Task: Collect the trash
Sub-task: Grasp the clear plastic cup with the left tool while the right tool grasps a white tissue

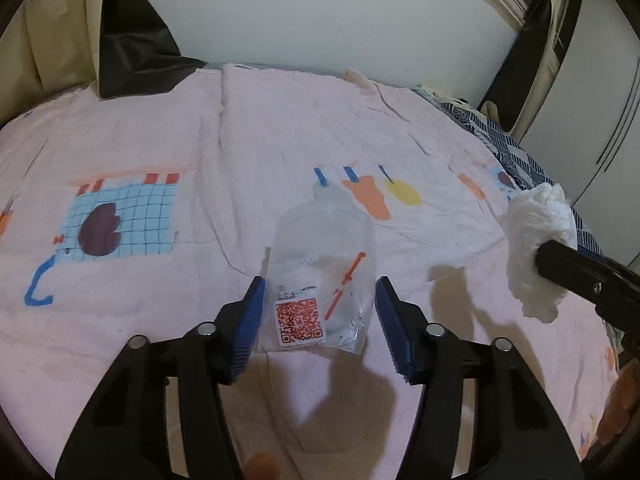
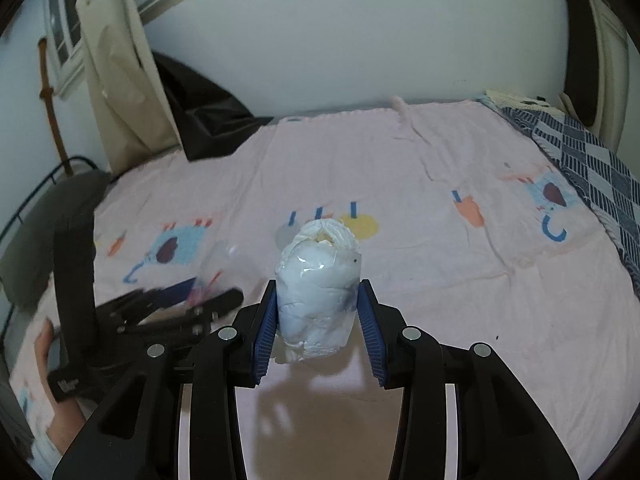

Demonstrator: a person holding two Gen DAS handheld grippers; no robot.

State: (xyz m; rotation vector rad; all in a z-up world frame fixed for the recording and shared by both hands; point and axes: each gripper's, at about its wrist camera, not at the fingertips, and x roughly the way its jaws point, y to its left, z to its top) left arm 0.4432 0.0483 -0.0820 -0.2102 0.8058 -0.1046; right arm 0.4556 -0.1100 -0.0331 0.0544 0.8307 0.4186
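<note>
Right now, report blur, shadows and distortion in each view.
Left wrist view: sharp; fisheye bends the edges of the pink bedspread; the left claw and clear bag cast a shadow just below. Right wrist view: white bundle in the right claw sharp; the left claw at left is smeared by motion blur.

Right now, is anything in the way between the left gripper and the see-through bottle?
No. The clear plastic bottle already sits between the left gripper pads, with only pink blanket around it.
</note>
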